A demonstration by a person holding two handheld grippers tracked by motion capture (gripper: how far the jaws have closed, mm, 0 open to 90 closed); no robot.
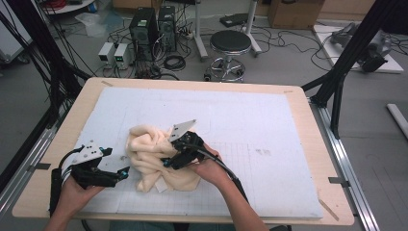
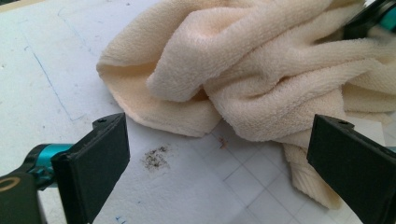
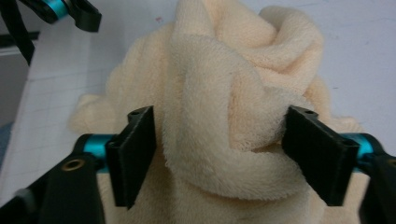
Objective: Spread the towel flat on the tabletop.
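Observation:
A cream terry towel (image 1: 149, 154) lies crumpled on the white mat (image 1: 269, 125), left of the middle. My right gripper (image 1: 169, 161) reaches into the towel from the right. In the right gripper view, its jaws (image 3: 219, 149) straddle a thick raised fold of the towel (image 3: 224, 93); the pads stand at the fold's sides without visibly squeezing it. My left gripper (image 1: 122, 174) rests low on the mat just left of the towel, open, its jaws (image 2: 219, 158) wide apart with only bare mat between them. The towel (image 2: 261, 70) sits just beyond its fingertips.
The mat covers most of a wooden table (image 1: 315, 159). A small dark smudge (image 2: 156, 158) marks the mat near the left gripper. Beyond the table's far edge stand a black stool (image 1: 230, 45), computer towers (image 1: 144, 26) and cables on the floor.

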